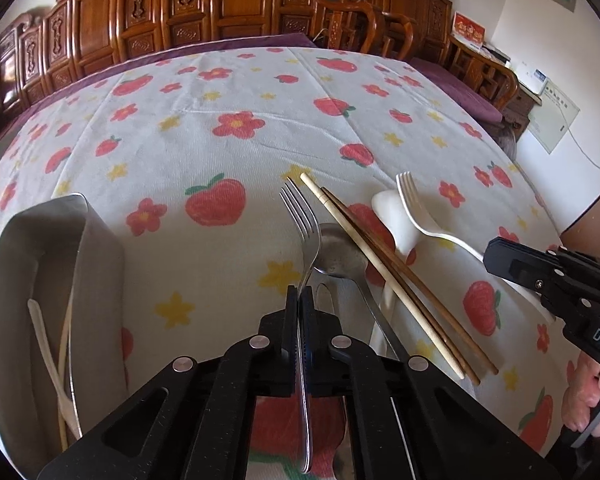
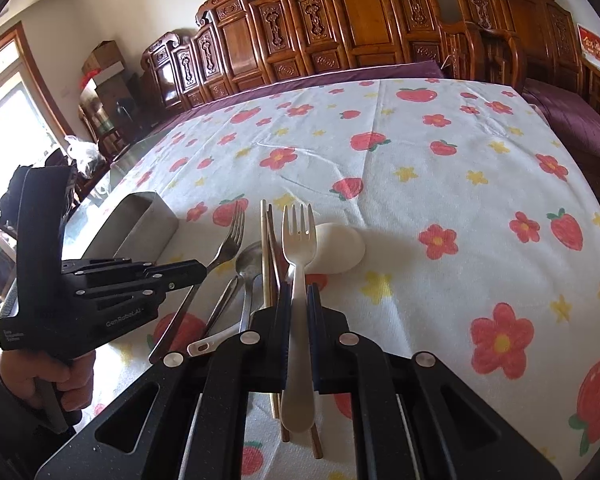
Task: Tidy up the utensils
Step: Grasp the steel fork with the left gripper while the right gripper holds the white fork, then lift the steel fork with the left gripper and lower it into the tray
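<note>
My left gripper (image 1: 299, 294) is shut on the handle of a metal fork (image 1: 300, 216), tines pointing away; it also shows in the right wrist view (image 2: 230, 240). My right gripper (image 2: 299, 292) has its fingers closed against a white plastic fork (image 2: 298, 236), also seen in the left wrist view (image 1: 414, 208). A metal spoon (image 1: 340, 252), several chopsticks (image 1: 380, 268) and a white ceramic spoon (image 2: 338, 250) lie on the cloth between them. A metal utensil holder (image 1: 40, 280) stands at the left with chopsticks inside.
The table carries a white cloth (image 2: 420, 160) printed with red flowers and strawberries. Carved wooden chairs (image 2: 340, 40) line the far side. The left gripper body (image 2: 100, 292) sits close beside the right one.
</note>
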`<state>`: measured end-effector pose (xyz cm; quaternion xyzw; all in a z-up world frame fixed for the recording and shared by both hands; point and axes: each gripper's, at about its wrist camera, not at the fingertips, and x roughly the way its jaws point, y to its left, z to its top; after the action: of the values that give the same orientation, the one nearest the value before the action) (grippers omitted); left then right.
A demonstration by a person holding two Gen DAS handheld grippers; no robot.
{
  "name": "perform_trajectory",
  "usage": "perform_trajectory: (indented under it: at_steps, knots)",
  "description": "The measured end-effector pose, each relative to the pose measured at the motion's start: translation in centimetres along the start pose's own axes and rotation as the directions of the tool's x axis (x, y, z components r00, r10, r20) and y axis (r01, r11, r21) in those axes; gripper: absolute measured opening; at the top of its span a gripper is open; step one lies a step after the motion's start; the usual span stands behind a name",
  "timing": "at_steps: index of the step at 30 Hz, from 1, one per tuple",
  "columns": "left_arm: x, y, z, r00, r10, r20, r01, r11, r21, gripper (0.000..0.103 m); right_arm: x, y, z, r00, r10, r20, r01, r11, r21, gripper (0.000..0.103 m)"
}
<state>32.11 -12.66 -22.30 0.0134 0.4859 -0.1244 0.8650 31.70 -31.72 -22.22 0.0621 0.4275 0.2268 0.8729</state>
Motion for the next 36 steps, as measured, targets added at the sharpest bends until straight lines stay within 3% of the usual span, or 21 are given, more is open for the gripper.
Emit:
perform_trajectory:
  at_steps: [15,22,23,25,26,27,31,32,34,35,36]
  knots:
    - [-4.0,0.6,0.0,0.996,0.005,0.091,-0.008,1.000,0.029,0.000,0.1,1.7,0.0,1.000,0.005,0.002,-0.005,1.000,-0.029,0.010]
    - [-2.8,1.3,0.1,0.999,0.020,0.040,-0.021,1.000,0.010,0.000,0.1,1.6,0.0,1.000,-0.002,0.001,0.002,1.000,-0.021,0.010]
    - [-2.4,1.3,0.1,0.999,0.030,0.026,-0.030,1.000,0.007,0.001,0.1,1.5,-0.1,1.000,-0.003,0.002,0.003,1.000,-0.019,0.010]
    - [-1.6,1.2,0.0,0.999,0.039,0.004,-0.039,0.999,0.015,0.015,0.1,1.3,0.0,1.000,-0.004,0.002,0.004,1.000,-0.014,0.010]
    - [-1.1,1.1,-0.1,0.999,0.040,-0.004,-0.040,0.999,0.019,0.028,0.0,1.3,0.0,1.000,-0.003,0.004,0.003,1.000,-0.014,0.010]
    - [-0.6,0.9,-0.2,0.999,0.041,-0.016,-0.040,0.999,0.026,0.032,0.0,1.4,0.0,1.000,-0.001,0.005,0.001,1.000,-0.015,0.010]
    - [1.5,0.7,-0.9,0.996,0.040,-0.083,-0.038,0.999,0.024,0.031,-0.1,1.4,0.0,1.000,0.002,0.007,-0.002,1.000,-0.019,0.010]
    - [1.4,0.6,-1.0,0.997,0.051,-0.063,-0.049,0.998,0.034,0.029,-0.2,1.4,0.0,1.000,0.002,0.007,-0.002,1.000,-0.019,0.010]
    - [1.4,0.3,-1.1,0.996,0.059,-0.061,-0.056,0.997,0.048,0.018,-0.2,1.4,0.0,1.000,0.003,0.008,-0.003,1.000,-0.019,0.010]
    - [1.3,0.3,-1.1,0.997,0.040,-0.066,-0.037,0.998,0.041,0.008,-0.1,1.5,0.0,1.000,0.003,0.008,-0.003,1.000,-0.021,0.010]
    - [1.2,0.4,-1.2,0.997,0.040,-0.070,-0.037,0.999,0.034,0.007,-0.1,1.5,0.0,1.000,0.003,0.007,-0.002,1.000,-0.024,0.010]
